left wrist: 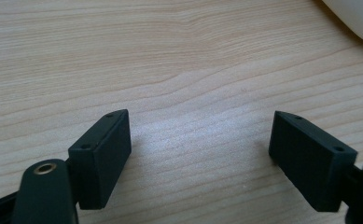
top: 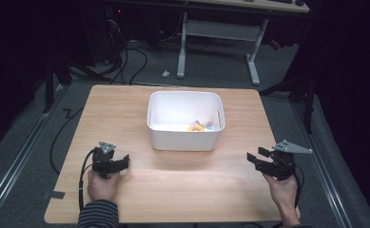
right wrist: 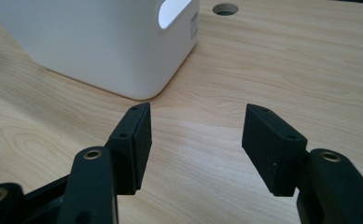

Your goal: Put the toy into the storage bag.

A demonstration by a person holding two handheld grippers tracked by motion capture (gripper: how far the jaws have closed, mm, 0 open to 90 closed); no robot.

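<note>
Left hand-held gripper point(top: 121, 164), spread wide, nothing between the jaws, low over bare counter point(top: 182, 190). Held in a hand with a striped sleeve point(top: 98, 214), cable point(top: 82, 183) trailing back toward the near edge. Ahead and to its right, a white bin point(top: 186, 140), well apart, nothing in between. In the left gripper view: both black pads point(left wrist: 105, 156) parted over wood grain, a rounded white corner of the bin point(left wrist: 356, 18) at top right.

Right hand-held gripper point(top: 255, 159), also spread, empty, jaws aimed toward the bin's right side, near but apart. Clear wood between the jaws and the bin wall. In the right gripper view: the bin point(right wrist: 104, 46) up close ahead and left, a slot handle point(right wrist: 172, 10) cut in its end wall, a small label point(right wrist: 194, 25) beside the corner, print too small to read; a round hole point(right wrist: 225, 9) in the counter beyond.

Inside the bin, from the high view: a few small things point(top: 199, 126), yellow, orange, blue and pink, lying toward the right of the floor, kind not clear. Hidden by the wall in both gripper views.

Beyond the counter: grey floor, loose cables point(top: 125, 61), a white desk frame point(top: 220, 42).
</note>
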